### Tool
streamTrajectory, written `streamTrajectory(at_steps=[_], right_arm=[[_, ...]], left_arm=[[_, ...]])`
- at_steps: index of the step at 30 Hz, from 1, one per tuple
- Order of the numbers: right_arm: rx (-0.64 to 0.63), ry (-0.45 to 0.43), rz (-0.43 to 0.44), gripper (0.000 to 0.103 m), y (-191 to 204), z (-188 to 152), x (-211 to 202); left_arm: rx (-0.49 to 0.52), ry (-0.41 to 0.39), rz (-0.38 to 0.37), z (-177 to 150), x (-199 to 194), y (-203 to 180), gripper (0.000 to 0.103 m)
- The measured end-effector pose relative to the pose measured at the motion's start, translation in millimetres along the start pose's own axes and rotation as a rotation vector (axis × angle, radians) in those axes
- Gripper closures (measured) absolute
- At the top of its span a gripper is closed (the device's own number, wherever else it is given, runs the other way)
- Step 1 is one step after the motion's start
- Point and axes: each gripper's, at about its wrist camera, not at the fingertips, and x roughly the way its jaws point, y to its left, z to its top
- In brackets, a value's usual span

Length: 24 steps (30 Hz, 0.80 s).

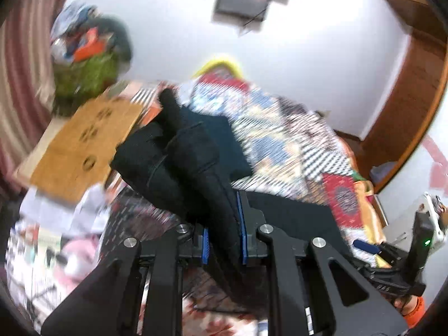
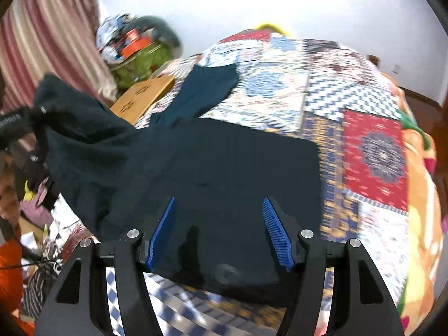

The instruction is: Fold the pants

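Observation:
Dark, nearly black pants [image 2: 224, 162] lie spread on the patchwork quilt [image 2: 372, 145]. My left gripper [image 1: 224, 218] is shut on a fold of the pants [image 1: 182, 151], with the cloth pinched between its blue pads and rising in a bunch ahead of it. In the right wrist view that lifted part [image 2: 72, 112] hangs up at the left, off the bed. My right gripper [image 2: 219, 200] hovers open just over the flat part of the pants, nothing between its pads. It also shows at the lower right of the left wrist view [image 1: 366, 246], held by a hand in an orange sleeve.
A second dark teal garment [image 2: 207, 89] lies farther up the quilt. A wooden board [image 2: 145, 95] sits at the bed's left edge, with a cluttered pile and green bag [image 2: 140, 58] behind it. Striped curtains [image 2: 50, 33] hang at the left; loose clothes lie below the bed's left side.

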Motion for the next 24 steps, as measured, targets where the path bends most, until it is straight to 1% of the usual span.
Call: streamTrajectory(at_steps=[3, 6, 8, 9, 10, 11, 13, 15, 16, 19, 21, 24], right_arm=[[0.046, 0.002, -0.046, 0.043, -24, -13, -7], [0.089, 0.05, -0.076, 0.043, -46, -29, 0], [0.106, 0.113, -0.071, 0.044, -55, -40, 15], [0.118, 0.121, -0.053, 0.044, -58, -44, 19], [0.138, 0.104, -0.032, 0.044, -62, -47, 19], [0.151, 0.105, -0.016, 0.044, -65, -47, 18], [0.168, 0.095, -0.01, 0.044, -68, -43, 14], [0.167, 0.07, -0.033, 0.044, -69, -42, 6], [0.166, 0.065, -0.041, 0.044, -70, -42, 2], [0.159, 0.063, -0.063, 0.044, -72, -46, -8], [0.158, 0.065, -0.081, 0.044, -75, -51, -15], [0.171, 0.059, -0.093, 0.044, -81, -59, -26]], left_arm=[[0.062, -0.037, -0.04, 14, 1, -34, 0.087], [0.13, -0.048, -0.089, 18, -1, -65, 0.087], [0.179, -0.043, -0.125, 17, 3, -90, 0.087], [0.204, -0.038, -0.143, 14, 5, -102, 0.087], [0.228, -0.029, -0.16, 12, 10, -115, 0.087], [0.257, -0.015, -0.185, 8, 16, -130, 0.087], [0.29, 0.012, -0.223, 0, 24, -148, 0.087], [0.324, 0.078, -0.283, -15, 40, -168, 0.087], [0.346, 0.13, -0.317, -27, 52, -179, 0.087], [0.394, 0.262, -0.369, -59, 77, -197, 0.087], [0.441, 0.324, -0.37, -82, 88, -207, 0.086], [0.494, 0.372, -0.352, -104, 94, -219, 0.084]])
